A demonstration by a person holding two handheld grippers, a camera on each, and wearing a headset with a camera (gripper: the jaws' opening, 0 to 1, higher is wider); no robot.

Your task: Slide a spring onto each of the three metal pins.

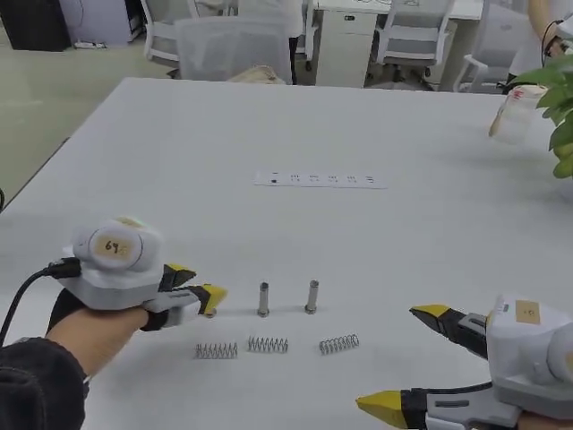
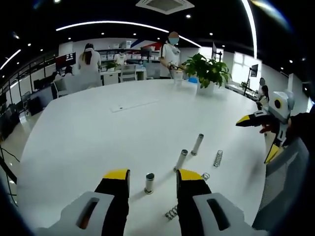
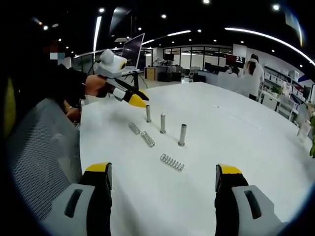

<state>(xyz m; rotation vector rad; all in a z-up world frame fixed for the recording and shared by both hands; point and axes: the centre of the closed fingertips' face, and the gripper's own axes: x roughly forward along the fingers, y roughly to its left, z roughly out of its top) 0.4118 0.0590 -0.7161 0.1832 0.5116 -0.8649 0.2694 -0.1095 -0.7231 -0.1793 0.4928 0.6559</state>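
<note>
Three short metal pins stand upright in a row on the white table (image 1: 358,116). The middle pin (image 1: 263,300) and right pin (image 1: 312,296) stand free. The leftmost pin (image 2: 149,183) stands between the jaws of my left gripper (image 2: 153,176), which is open and not touching it. Three springs lie flat in front of the pins: left spring (image 1: 217,350), middle spring (image 1: 268,344), right spring (image 1: 338,344). My right gripper (image 1: 403,358) is wide open at the table's near right, holding nothing. In the right gripper view the nearest spring (image 3: 172,162) lies ahead of its jaws.
A white strip with small marks (image 1: 320,180) lies mid-table. A clear bottle (image 1: 515,115) and a green plant (image 1: 560,116) sit at the far right. Office chairs (image 1: 233,45) stand beyond the far edge. People are at desks in the background.
</note>
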